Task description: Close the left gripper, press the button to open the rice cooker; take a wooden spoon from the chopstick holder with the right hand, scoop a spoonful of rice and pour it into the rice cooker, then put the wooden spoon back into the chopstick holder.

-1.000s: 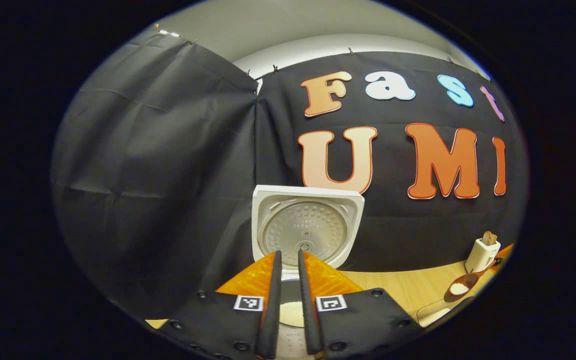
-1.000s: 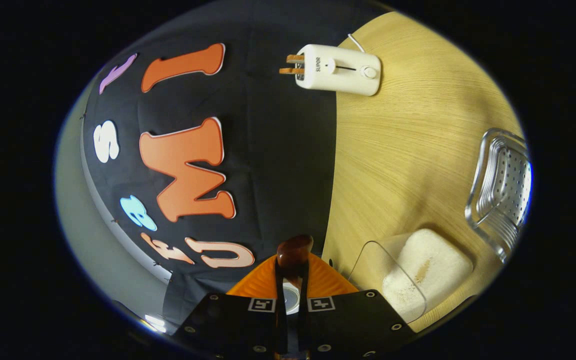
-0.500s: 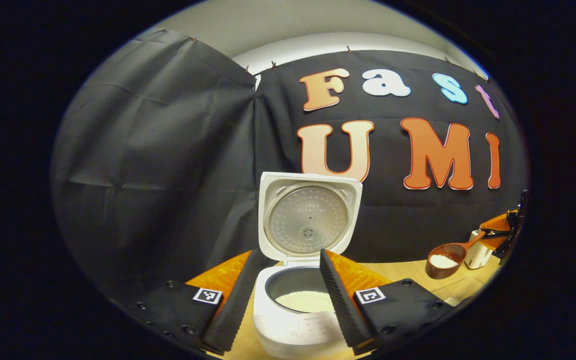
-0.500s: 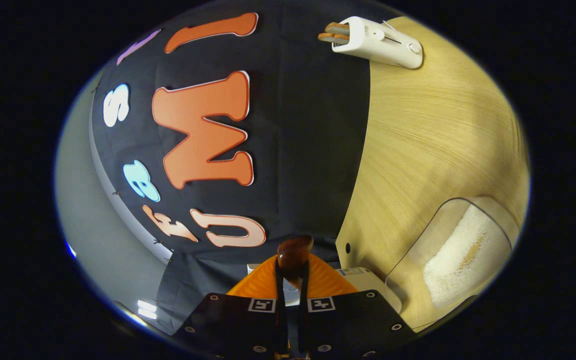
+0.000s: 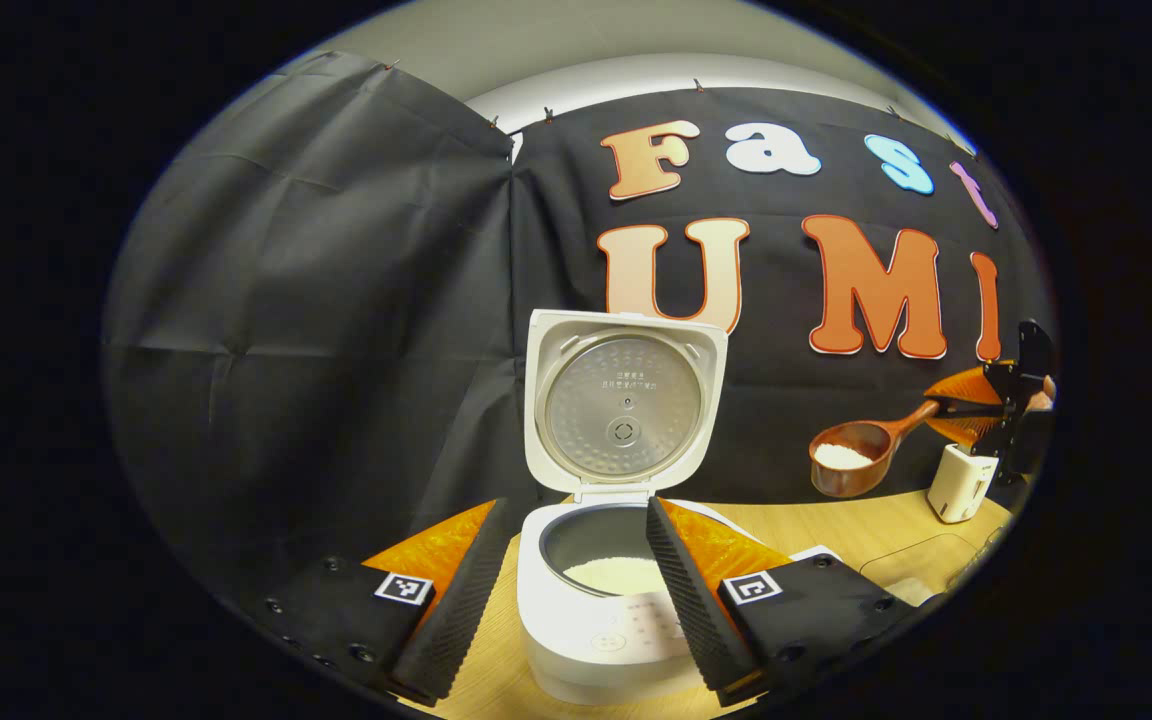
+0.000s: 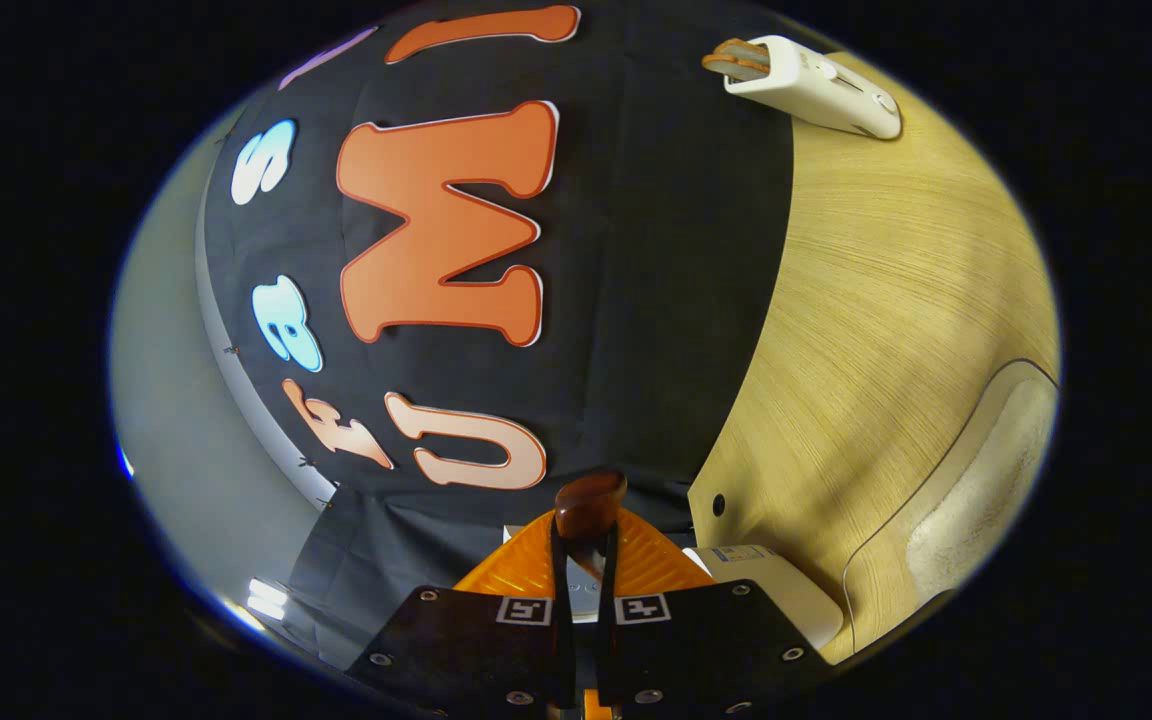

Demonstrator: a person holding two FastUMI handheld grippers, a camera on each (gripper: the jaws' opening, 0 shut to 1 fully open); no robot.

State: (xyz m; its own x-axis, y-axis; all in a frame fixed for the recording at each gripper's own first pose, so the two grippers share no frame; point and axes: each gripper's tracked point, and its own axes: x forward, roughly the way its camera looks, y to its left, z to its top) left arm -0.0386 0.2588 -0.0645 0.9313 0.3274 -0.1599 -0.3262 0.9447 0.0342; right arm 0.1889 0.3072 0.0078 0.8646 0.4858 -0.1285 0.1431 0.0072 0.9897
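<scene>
1. In the left gripper view the left gripper (image 5: 571, 590) has its fingers (image 5: 456, 610) spread wide apart, holding nothing.
2. The rice cooker (image 5: 601, 625) stands on the desk (image 5: 836, 530) between and just beyond those two fingers, touching neither.
3. Its lid (image 5: 624, 405) stands upright above the fingertips, with the round metal inner plate facing the camera.
4. The inner pot is open to view between the fingertips, with a low layer of white rice (image 5: 621, 573) on its bottom.
5. Well off to the right of the left fingers, the right gripper (image 5: 981, 405) holds the wooden spoon (image 5: 861, 455) by its handle, raised above the desk.
6. The spoon bowl points toward the cooker, well apart from it, and carries a small heap of white rice.
7. Just under the right gripper stands a white toaster (image 5: 961, 483) on the desk; a clear container (image 5: 921, 565) lies nearer, beside the right finger of the left gripper.
8. In the right gripper view the right gripper (image 6: 584, 560) has its fingers (image 6: 560, 600) drawn close together on the dark brown spoon handle (image 6: 588, 505), which sticks out past the fingertips.
9. This view is rolled sideways: the desk (image 6: 886, 330) rises on the right of the fingers, the toaster (image 6: 816, 75) sits far beyond them at the top, and the clear container with rice (image 6: 976, 500) lies to their right.
10. A white corner of the rice cooker (image 6: 776, 585) shows just right of the fingers.
11. I cannot make out a chopstick holder.
</scene>
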